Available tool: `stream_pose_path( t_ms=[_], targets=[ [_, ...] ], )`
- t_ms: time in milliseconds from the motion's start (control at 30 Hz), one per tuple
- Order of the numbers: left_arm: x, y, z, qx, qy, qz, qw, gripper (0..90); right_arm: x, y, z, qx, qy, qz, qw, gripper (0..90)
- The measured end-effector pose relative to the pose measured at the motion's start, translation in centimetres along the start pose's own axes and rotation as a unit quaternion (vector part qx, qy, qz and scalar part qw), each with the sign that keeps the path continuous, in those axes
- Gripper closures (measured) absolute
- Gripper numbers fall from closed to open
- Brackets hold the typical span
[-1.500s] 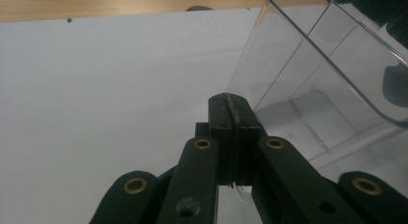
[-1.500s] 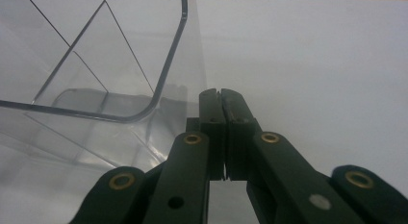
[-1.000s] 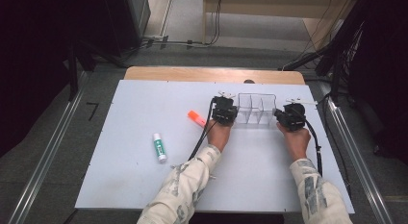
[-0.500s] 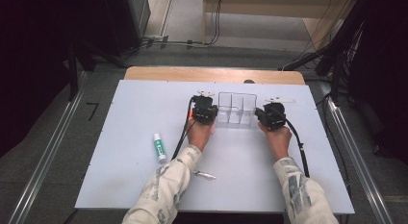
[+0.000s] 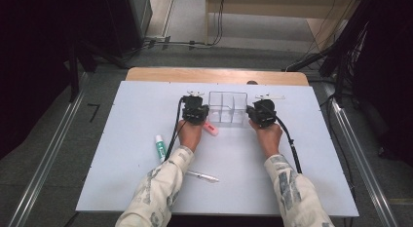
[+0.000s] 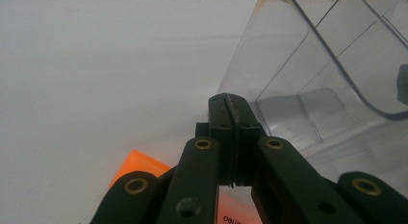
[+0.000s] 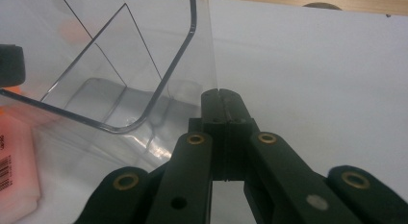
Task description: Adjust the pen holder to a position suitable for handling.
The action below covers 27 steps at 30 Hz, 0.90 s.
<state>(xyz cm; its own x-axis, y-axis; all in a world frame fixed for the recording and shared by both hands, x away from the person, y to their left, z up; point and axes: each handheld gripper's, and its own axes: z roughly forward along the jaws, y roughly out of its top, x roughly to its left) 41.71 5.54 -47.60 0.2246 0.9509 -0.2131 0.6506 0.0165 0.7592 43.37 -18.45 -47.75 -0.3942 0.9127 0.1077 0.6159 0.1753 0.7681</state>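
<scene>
White counter sits mid-frame on a grey floor, metal rails on both sides, cables up top, dark corners.

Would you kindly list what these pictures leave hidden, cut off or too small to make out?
- Orange eraser: high view, left gripper and hand cover its far end; its label is cut off by the bottom edge in the left gripper view.
- Clear organizer: whether either gripper's shut fingers touch its wall cannot be told.
- Glue stick and pen: print too small in the high view.
- Right gripper: fingertips hidden under its body in the high view.
</scene>
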Motion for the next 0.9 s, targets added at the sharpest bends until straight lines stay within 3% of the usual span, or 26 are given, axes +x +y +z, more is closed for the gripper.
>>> stream_pose_path(
  t_ms=[367, 400, 567, 633, 767, 900],
  targets=[
    [0.3, 0.1, 0.0, -0.003, 0.005, -0.004, 1.0, 89.8, 0.2, 0.3, 0.3, 0.0, -0.001, -0.009, 1.0, 87.9],
    [0.3, 0.2, -0.2, -0.007, 0.02, 0.001, 0.9998, 89.7, 0.3, 0.3, 0.4, 0.0, -0.004, -0.012, 0.9999, 87.9],
    [1.2, 0.2, -0.9, -0.007, 0.04, 0.001, 0.9992, 89.7, 0.1, 0.0, 0.2, -0.002, -0.023, -0.014, 0.9996, 87.7],
    [1.6, 0.1, -1.3, -0.01, 0.045, 0.005, 0.9989, 89.5, -0.3, -0.1, -0.1, -0.002, -0.02, -0.012, 0.9997, 85.0],
    [2.3, -0.2, -2.3, -0.015, 0.057, 0.03, 0.9978, 85.9, -0.6, -0.5, -0.9, 0.0, -0.019, -0.03, 0.9994, 80.7],
    [2.7, -0.7, -3.7, -0.022, 0.049, 0.037, 0.9979, 80.7, -0.9, -1.4, -1.9, -0.002, -0.008, -0.032, 0.9995, 77.0]
  ],
)
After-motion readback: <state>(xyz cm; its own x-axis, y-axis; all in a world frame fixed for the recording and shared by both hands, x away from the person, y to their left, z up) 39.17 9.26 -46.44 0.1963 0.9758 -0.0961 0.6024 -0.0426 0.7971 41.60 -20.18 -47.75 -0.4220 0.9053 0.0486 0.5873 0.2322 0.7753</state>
